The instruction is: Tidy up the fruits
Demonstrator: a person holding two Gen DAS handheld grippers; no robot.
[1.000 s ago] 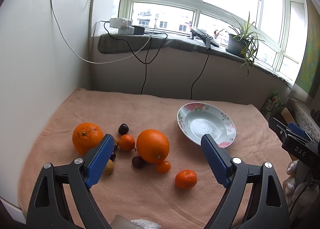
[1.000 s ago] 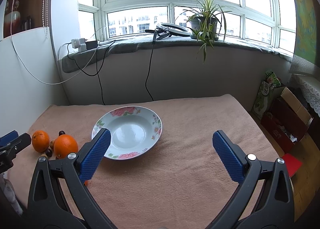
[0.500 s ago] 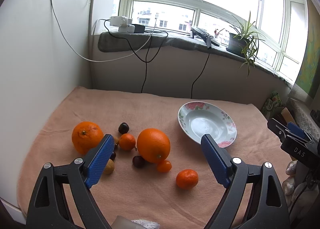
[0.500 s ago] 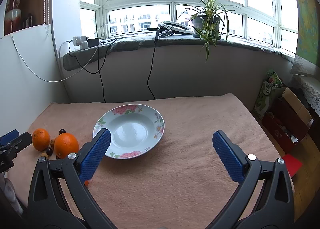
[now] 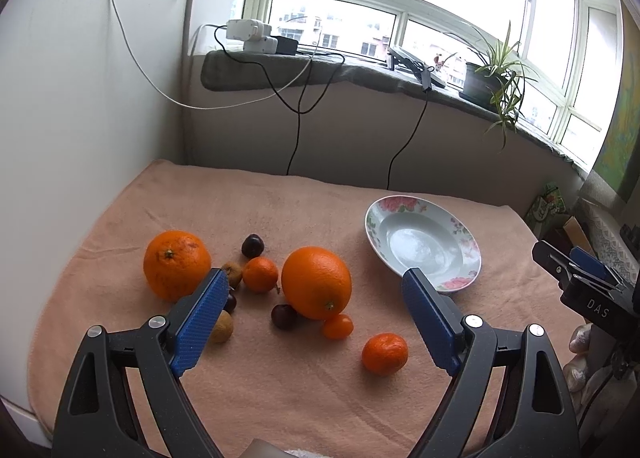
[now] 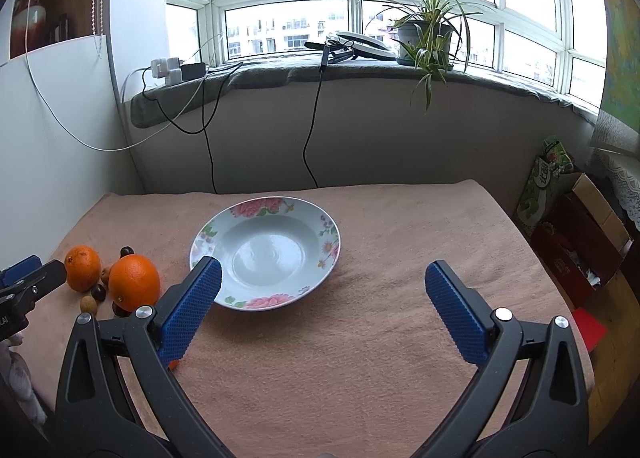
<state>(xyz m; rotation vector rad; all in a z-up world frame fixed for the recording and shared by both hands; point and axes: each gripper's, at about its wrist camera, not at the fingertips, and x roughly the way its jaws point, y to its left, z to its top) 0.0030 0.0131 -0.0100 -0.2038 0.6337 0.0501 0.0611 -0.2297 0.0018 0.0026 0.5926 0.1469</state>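
— Left wrist view: your left gripper (image 5: 310, 316) is spread wide and holds nothing. Where is the fruit?

— On the pink cloth (image 5: 280, 213) below it. The large orange (image 5: 316, 282) lies between your blue fingers (image 5: 199, 316), with a second orange (image 5: 176, 264) to its left. A mandarin (image 5: 260, 274), a cherry (image 5: 252, 245) and small brown fruits sit between them. Another mandarin (image 5: 385, 352) lies apart, nearer you.

— And your right gripper (image 6: 320, 312)?

— Also wide apart, holding nothing, above bare cloth. The flowered plate (image 6: 325, 244) rests just beyond its left finger, with nothing in it.

— Anything in the way?

— Cables (image 6: 310, 125) hang from the sill behind. A potted plant (image 6: 426, 37) stands there. The other tool's body reads "DAS" (image 5: 597, 308).
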